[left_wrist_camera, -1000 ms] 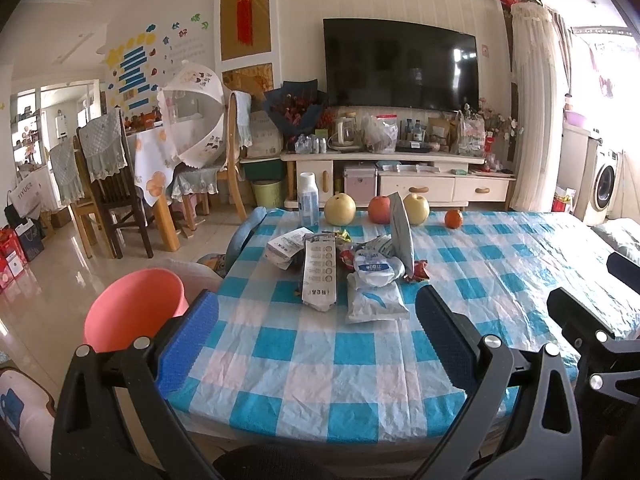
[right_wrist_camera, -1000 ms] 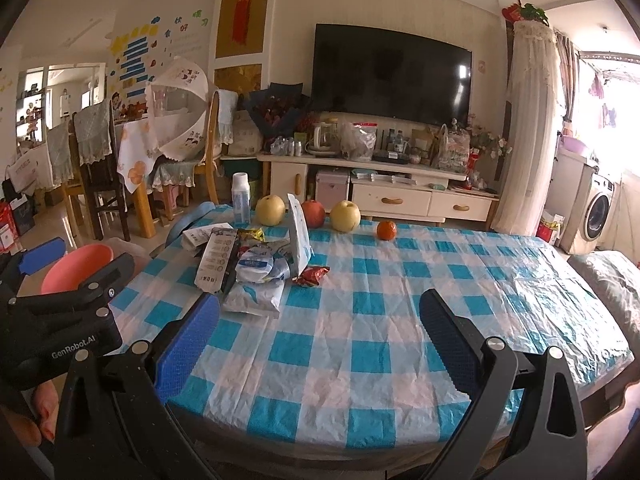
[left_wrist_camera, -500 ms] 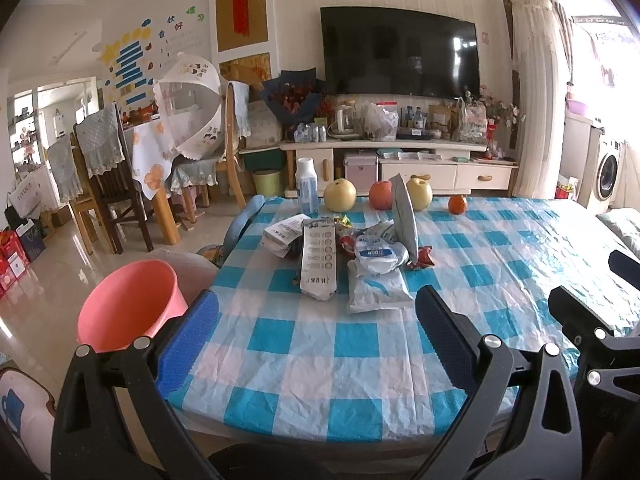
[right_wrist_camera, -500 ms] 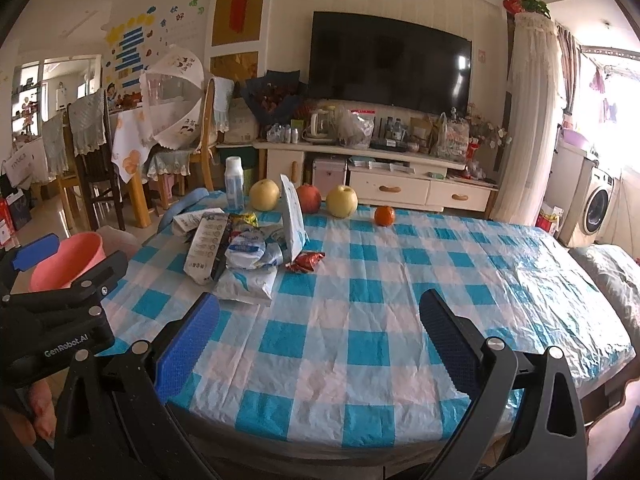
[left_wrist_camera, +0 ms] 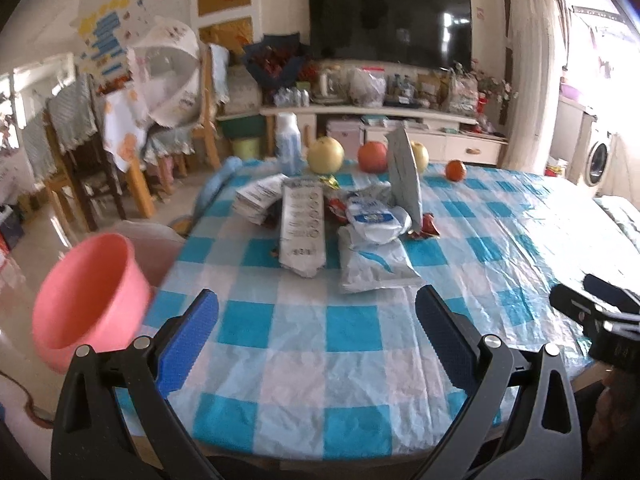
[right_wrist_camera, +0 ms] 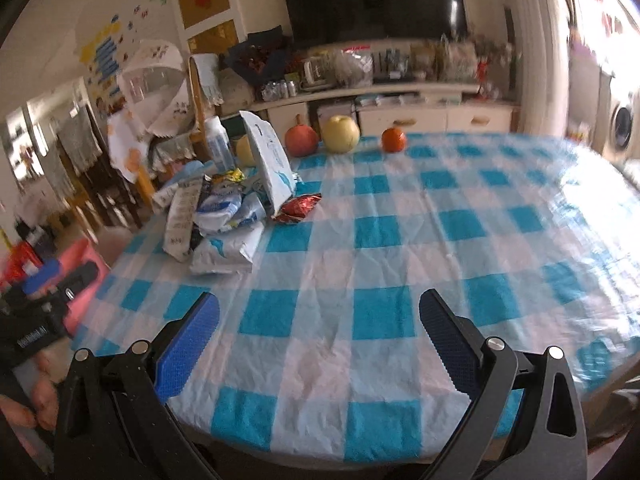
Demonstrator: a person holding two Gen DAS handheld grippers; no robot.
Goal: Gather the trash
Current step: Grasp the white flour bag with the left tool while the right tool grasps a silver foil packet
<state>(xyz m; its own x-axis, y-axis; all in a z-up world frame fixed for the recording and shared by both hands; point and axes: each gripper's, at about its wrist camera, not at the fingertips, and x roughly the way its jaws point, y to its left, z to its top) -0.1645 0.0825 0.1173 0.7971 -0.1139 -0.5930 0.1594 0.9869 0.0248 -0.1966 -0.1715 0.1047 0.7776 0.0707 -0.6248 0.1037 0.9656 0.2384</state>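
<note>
Living room, midday light: two handheld grippers hover over the near edge of a tabletop (left_wrist_camera: pixel 352 324) covered w/ a blue-and-white check cloth. The left gripper (left_wrist_camera: pixel 316 340) is spread wide, nothing between its blue pads; the right gripper (right_wrist_camera: pixel 318 340) is likewise spread and empty. Neither touches the trash.

The trash pile (left_wrist_camera: pixel 344 220) sits toward the far-left part of the tabletop, well apart from both grippers: a long white wrapper w/ round printed marks (left_wrist_camera: pixel 301 228), a flat white-and-blue bag (left_wrist_camera: pixel 374 266) nearest the grippers, a crumpled white-blue bag (left_wrist_camera: pixel 376 220) on top of it, a stack of folded packets (left_wrist_camera: pixel 258 198) at left, and a small red foil wrapper (right_wrist_camera: pixel 298 206) at the pile's right edge. A white carton piece (left_wrist_camera: pixel 406 176) stands upright behind the pile.

Along the far edge, l. to r.: a plastic bottle (left_wrist_camera: pixel 289 144), a yellow pear (left_wrist_camera: pixel 325 155), a red apple (left_wrist_camera: pixel 372 156), a second pale fruit, partly hidden in the left view (right_wrist_camera: pixel 341 134), and a small orange (left_wrist_camera: pixel 455 170).

A pink bin (left_wrist_camera: pixel 88 300) stands off the tabletop's left side, just beside the left gripper. A dark TV (left_wrist_camera: pixel 390 28) hangs on the far wall.
</note>
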